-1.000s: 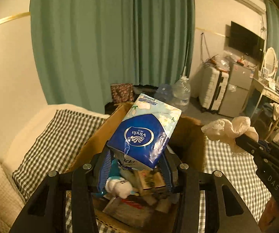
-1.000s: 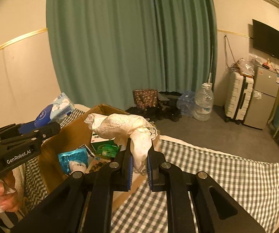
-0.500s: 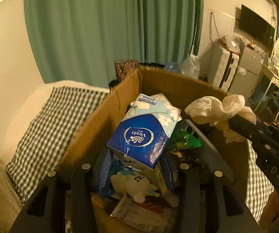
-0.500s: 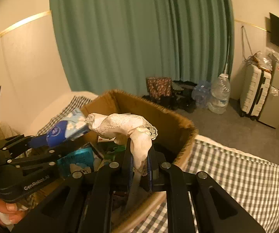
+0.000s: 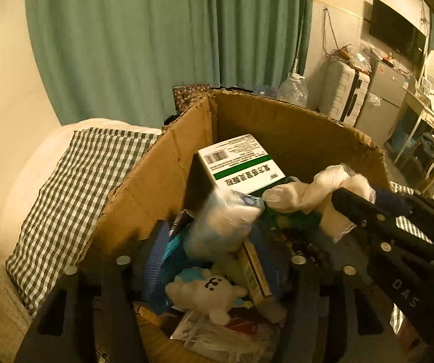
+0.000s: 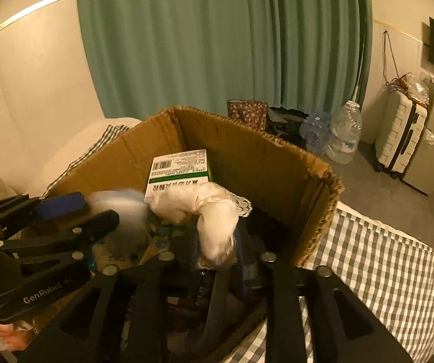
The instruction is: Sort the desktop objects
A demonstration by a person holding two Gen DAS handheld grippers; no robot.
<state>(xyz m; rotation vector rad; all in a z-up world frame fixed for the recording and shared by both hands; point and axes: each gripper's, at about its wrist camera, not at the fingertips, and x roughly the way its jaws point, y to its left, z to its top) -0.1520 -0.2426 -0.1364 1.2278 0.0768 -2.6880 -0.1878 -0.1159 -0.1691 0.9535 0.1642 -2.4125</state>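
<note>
left gripper (image 5: 211, 260): jaws opening, tissue pack (image 5: 220, 227) dropping free between fingers | right gripper (image 6: 217, 257): jaws opening, white cloth (image 6: 214, 211) loose between fingers | advice: spread fully over cardboard box (image 5: 162, 181), then lift clear

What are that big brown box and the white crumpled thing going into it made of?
The box looks like matt brown corrugated cardboard: its torn rim shows a fluted, ragged edge. The white thing seems to be soft cloth, probably cotton, since it folds limply and carries a lace-like trim; its exact fibre can't be told.

A blurred pale-blue tissue pack (image 5: 221, 227) and a crumpled white lace cloth (image 6: 214, 214) sit inside the open cardboard box (image 5: 162, 181).
</note>
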